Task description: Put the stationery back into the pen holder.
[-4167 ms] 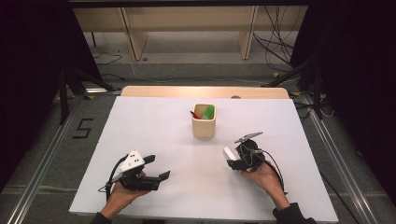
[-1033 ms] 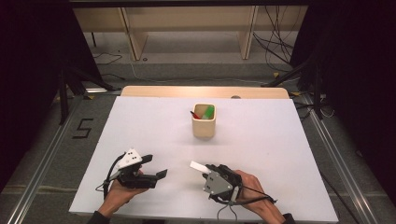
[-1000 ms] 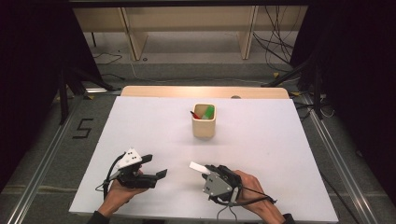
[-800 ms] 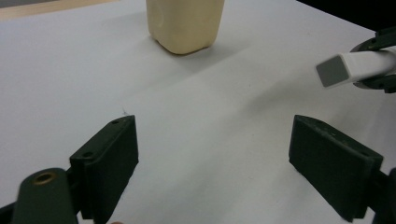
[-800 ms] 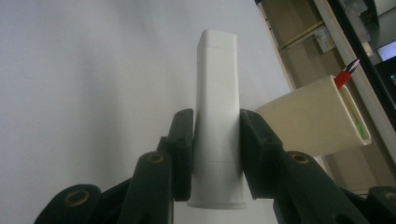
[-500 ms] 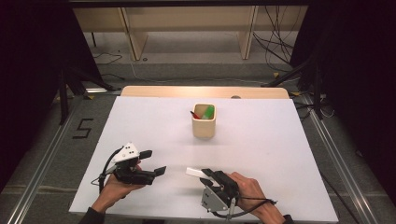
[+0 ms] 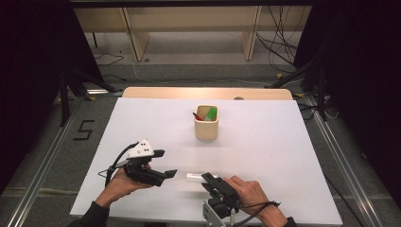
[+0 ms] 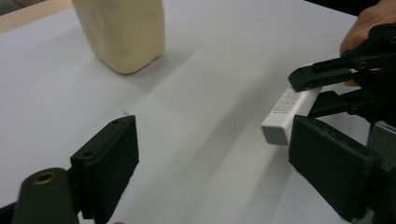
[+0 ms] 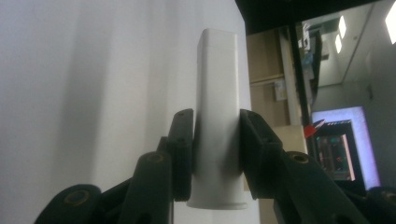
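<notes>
A white rectangular bar hangs just above the white table near its front edge, pointing left. My right gripper is shut on it; in the right gripper view both pads press the sides of the white bar, right gripper. My left gripper is held off the table at front left, open, with nothing between its jaws. In the left gripper view the left gripper faces the white bar, whose free end lies close to the right jaw. A beige cup stands mid-table.
The cup holds a green item and a red-tipped one. The beige cup rises beyond the left jaw. A wooden strip runs along the table's far edge. Dark floor with cables surrounds the table.
The right gripper has carried the white bar from the right side leftward, then toward the front edge. The left gripper has lifted and shifted slightly away from the front edge, jaws still open.
</notes>
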Demonstrator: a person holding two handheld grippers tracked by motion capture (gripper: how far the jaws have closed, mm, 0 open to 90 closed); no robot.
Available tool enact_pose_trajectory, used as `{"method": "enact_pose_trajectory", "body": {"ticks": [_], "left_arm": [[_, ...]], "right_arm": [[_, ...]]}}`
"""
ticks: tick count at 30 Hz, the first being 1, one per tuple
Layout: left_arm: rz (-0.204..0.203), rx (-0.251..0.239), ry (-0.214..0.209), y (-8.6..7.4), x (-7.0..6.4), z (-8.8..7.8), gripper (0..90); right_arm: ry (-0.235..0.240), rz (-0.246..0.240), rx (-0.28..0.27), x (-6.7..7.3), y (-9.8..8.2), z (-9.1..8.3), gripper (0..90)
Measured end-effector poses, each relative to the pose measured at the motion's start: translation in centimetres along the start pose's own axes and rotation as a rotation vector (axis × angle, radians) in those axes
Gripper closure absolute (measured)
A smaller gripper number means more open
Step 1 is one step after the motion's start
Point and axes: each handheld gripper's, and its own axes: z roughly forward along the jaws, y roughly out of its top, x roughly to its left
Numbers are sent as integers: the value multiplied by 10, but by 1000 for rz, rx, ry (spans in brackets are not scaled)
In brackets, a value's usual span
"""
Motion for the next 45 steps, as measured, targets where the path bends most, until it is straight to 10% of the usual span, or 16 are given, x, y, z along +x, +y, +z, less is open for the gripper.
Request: {"method": "enact_pose_trajectory", "body": {"ticks": [6,19,45], "left_arm": [[65,103,-59,11,-11,14,160],[165,249,-159,23,-26,38,204],[275,437,-280,33,-35,73,443]], "right_arm": [[-36,-122,-1,5,0,1,682],[-49,-227,-36,13,1,3,682],[-47,-277,-55,20,3,3,682]]}}
